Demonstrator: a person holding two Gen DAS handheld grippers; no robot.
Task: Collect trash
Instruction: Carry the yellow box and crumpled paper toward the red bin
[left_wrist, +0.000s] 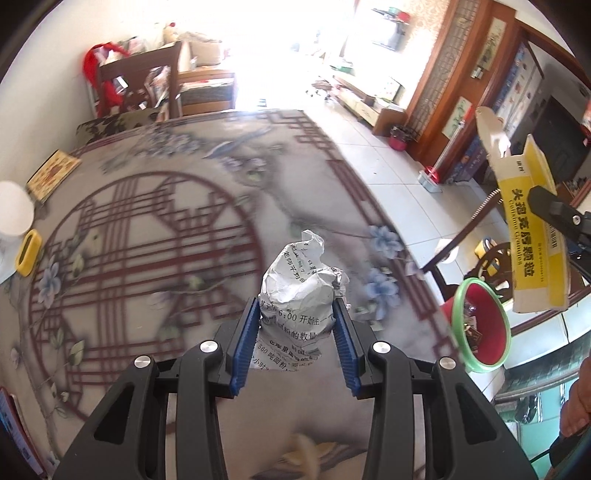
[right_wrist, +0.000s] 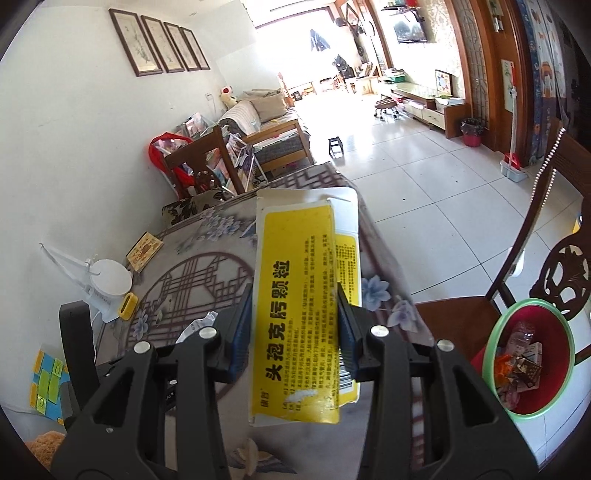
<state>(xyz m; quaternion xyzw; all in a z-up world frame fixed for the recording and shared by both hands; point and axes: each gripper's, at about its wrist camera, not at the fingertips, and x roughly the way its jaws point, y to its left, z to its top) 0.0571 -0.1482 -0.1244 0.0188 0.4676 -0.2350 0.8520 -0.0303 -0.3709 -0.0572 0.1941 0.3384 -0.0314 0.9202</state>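
Left gripper (left_wrist: 295, 317) is clamped on a crumpled paper ball (left_wrist: 301, 291), blue pads (left_wrist: 245, 343) pressing both sides, ball held clear above the table (left_wrist: 147, 229). Printed text shows on the paper.

Right gripper (right_wrist: 295, 314) is clamped on a flattened yellow box (right_wrist: 295, 314), long axis running 6 to 12 o'clock in its own view, top flap open at 12. In the left view the same box (left_wrist: 524, 221) sits at 2–3 o'clock, off the table edge, over the floor.

Bin (right_wrist: 528, 360), red inside with green rim, is at 4 o'clock in the right view, 3–4 o'clock in the left view (left_wrist: 480, 325). It rests by a dark wood chair (right_wrist: 461, 317) and already holds wrappers (right_wrist: 521, 365).

On the table at 9 o'clock in the left view: yellow holder (left_wrist: 28, 252), white round base (left_wrist: 13, 210). Patterned cloth covers the tabletop.
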